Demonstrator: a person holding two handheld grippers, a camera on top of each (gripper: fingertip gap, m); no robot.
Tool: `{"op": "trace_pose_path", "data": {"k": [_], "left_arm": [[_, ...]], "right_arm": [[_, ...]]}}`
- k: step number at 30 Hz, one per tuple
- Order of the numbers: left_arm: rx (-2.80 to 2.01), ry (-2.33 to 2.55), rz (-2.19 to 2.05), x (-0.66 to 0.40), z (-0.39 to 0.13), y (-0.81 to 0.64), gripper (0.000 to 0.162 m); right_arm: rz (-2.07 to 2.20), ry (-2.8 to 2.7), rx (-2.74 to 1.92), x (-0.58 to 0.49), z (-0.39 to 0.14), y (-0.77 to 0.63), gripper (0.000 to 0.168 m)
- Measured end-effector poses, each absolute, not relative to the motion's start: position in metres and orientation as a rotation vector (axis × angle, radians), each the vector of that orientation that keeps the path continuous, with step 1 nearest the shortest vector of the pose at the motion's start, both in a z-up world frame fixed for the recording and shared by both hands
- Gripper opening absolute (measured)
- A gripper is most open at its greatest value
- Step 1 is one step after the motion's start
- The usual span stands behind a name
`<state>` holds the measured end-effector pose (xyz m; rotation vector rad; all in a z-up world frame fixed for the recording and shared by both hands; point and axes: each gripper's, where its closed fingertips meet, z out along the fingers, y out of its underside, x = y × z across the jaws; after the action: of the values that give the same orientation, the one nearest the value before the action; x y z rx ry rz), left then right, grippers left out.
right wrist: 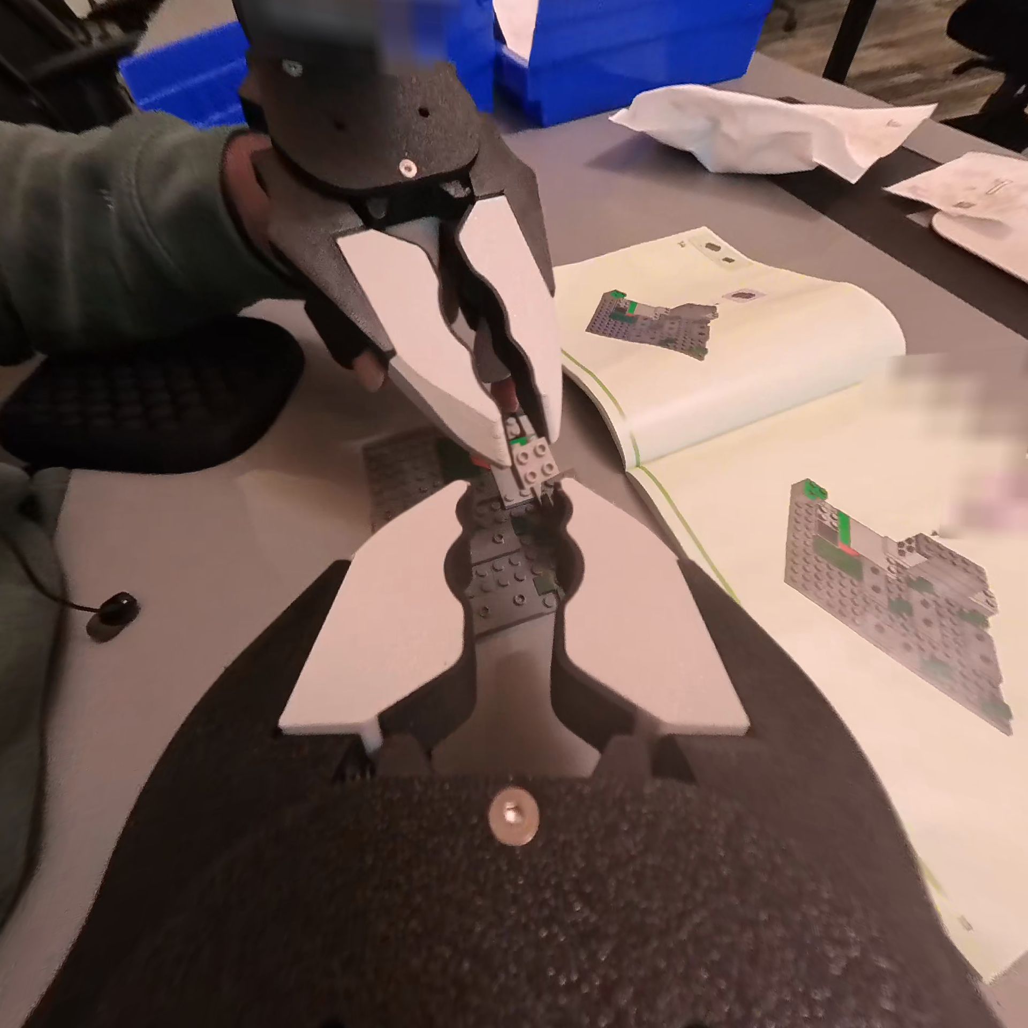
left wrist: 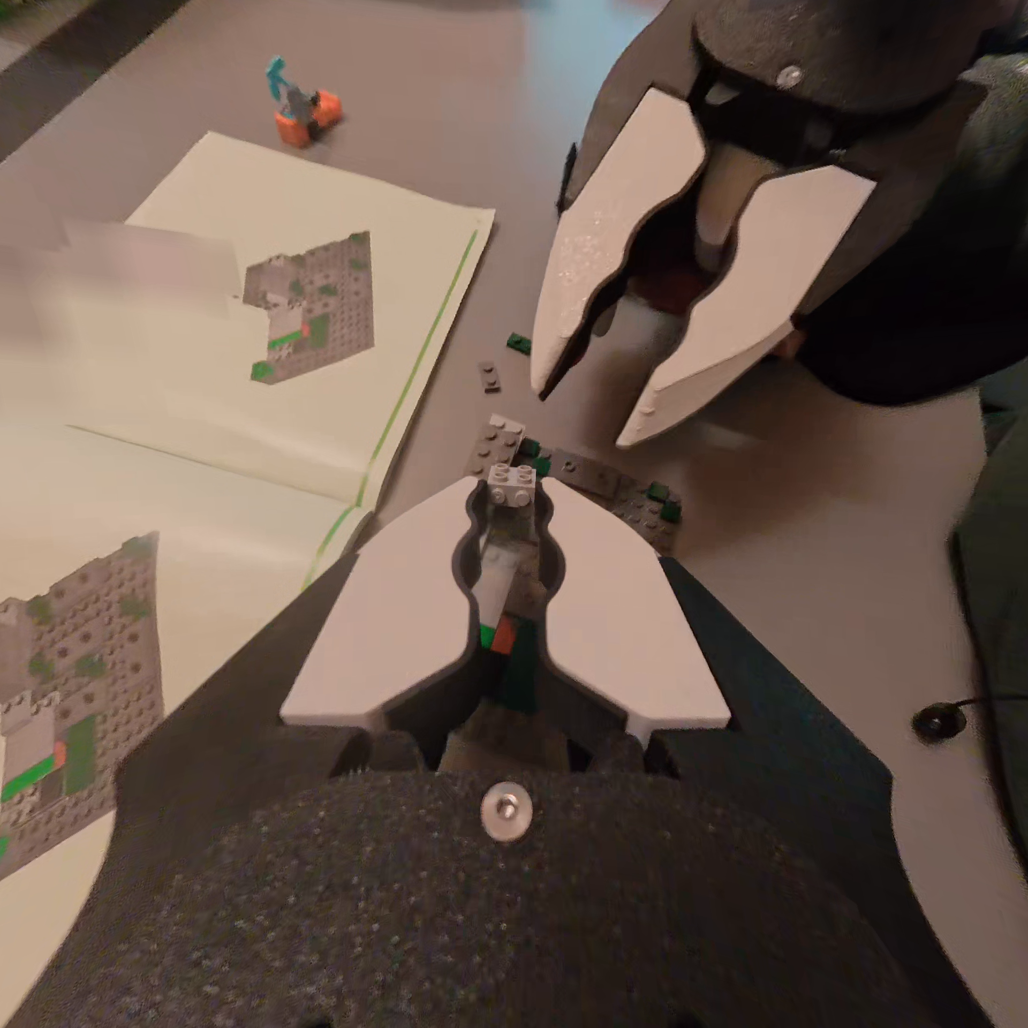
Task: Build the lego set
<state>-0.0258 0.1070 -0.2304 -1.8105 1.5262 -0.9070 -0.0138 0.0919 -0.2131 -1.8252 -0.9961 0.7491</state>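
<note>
A light grey brick [right wrist: 535,460] is clamped at the tips of the left gripper [right wrist: 531,445], directly above the grey studded baseplate [right wrist: 500,589]. The right gripper [right wrist: 514,495] is held parted just below that brick. An open instruction booklet [right wrist: 779,456] is laid to the right of the baseplate.

Open instruction booklet [left wrist: 311,311] filling the table [left wrist: 445,83] left of the grey lego build [left wrist: 628,500], loose small plates [left wrist: 489,375] just beyond it, right tongs [left wrist: 589,417] hovering close above, bare table toward the orange figure [left wrist: 309,114]

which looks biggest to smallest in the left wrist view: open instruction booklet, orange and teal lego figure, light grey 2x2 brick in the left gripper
1. open instruction booklet
2. orange and teal lego figure
3. light grey 2x2 brick, unsure against the figure since it sits nearer the camera
</note>
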Motion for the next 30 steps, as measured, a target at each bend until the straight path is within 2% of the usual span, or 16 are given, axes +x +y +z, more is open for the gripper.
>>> {"op": "trace_pose_path", "data": {"k": [11,19,30], "left_arm": [[-1.920,1.651,-0.535,-0.076,-0.250,0.142,0.015],[-1.924,1.594,-0.599,-0.069,-0.271,0.150,0.016],[-1.887,1.533,-0.739,-0.055,-0.267,0.146,0.016]], "right_arm": [[0.711,-1.022,-1.833,-0.011,-0.215,0.091,0.025],[0.693,-1.032,-1.831,-0.006,-0.215,0.090,0.025],[0.553,-1.108,-1.919,0.030,-0.224,0.094,0.025]]}}
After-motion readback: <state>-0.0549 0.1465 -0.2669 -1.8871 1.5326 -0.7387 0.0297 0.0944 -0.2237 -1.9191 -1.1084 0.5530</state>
